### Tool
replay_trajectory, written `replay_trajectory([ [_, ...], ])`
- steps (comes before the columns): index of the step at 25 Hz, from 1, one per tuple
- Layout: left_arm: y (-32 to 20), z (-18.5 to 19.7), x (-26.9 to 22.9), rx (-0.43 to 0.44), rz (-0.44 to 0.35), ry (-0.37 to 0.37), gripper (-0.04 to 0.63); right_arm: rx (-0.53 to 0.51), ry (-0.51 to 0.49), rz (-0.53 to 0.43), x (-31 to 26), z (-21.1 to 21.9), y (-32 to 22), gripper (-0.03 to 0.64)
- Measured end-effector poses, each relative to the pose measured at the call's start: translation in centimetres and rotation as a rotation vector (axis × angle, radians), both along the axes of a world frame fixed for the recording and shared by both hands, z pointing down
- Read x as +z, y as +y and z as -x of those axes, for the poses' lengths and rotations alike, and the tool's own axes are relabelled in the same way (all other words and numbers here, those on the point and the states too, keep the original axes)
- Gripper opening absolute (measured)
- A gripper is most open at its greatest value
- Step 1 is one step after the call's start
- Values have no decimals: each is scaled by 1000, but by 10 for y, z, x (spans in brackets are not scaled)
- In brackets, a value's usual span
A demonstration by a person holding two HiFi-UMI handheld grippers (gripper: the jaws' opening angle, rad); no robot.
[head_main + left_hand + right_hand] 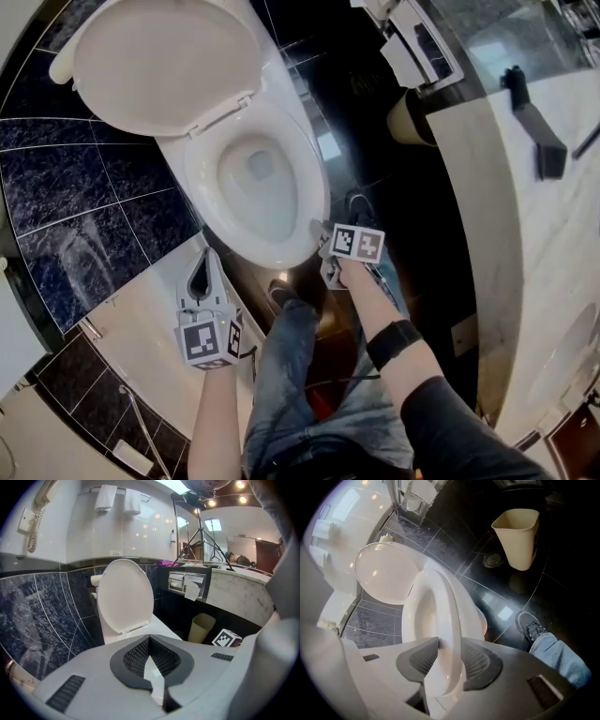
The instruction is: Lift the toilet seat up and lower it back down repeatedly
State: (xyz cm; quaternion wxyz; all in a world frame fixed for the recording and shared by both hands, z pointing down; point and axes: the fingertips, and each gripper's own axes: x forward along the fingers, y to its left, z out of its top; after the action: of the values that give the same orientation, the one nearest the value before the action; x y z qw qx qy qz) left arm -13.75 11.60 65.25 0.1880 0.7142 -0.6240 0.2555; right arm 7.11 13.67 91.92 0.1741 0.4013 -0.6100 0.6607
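- We count one toilet, with one toilet seat (199, 183), one lid (164, 61) and one bowl (234, 202).
- The lid stands raised at 11 o'clock from the bowl. The toilet seat lies low over the bowl, but we cannot tell whether it rests on the rim.
- We see two grippers, each carrying one marker cube.
- The right gripper (322, 242) sits at 5 o'clock on the seat ring. In its own view the front edge of the seat runs between the jaws, and both dark pads (417, 660) are closed against it.
- The left gripper (204, 255) hangs at 7 o'clock from the bowl, apart from the toilet and over a pale ledge (141, 319). Its jaws are together at the tips, and nothing is gripped.
- The bowl holds a small pool of water (261, 167) at its bottom.
- We count one beige waste bin (518, 536) on the dark floor, at 1 o'clock from the toilet in the right gripper view. Only its bare inner wall shows.
- One wall paper holder (180, 579) has a sheet hanging from it.
- Two folded towels (104, 498) hang at 12 o'clock above the lid in the left gripper view.
- Two shoes (281, 292) of the person stand on the floor, at 5 and 3 o'clock from the bowl.
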Motion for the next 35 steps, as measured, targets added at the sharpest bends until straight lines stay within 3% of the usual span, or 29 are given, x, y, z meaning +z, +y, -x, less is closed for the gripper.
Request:
replay_trajectory([
  [6,3,1,8,-14,27,17,0,98,-44,17,-1,-2,-6,164],
  [20,15,6,23,-24,41,38,0,90,-126,9,-16,-3,-5,147],
  [31,25,-6,-6,-9,37,36,0,64,-177,-2,-90,-2,-12,126],
  [35,52,-7,-16,-20,87,36,0,61,-197,-11,-127,1,-22,126],
])
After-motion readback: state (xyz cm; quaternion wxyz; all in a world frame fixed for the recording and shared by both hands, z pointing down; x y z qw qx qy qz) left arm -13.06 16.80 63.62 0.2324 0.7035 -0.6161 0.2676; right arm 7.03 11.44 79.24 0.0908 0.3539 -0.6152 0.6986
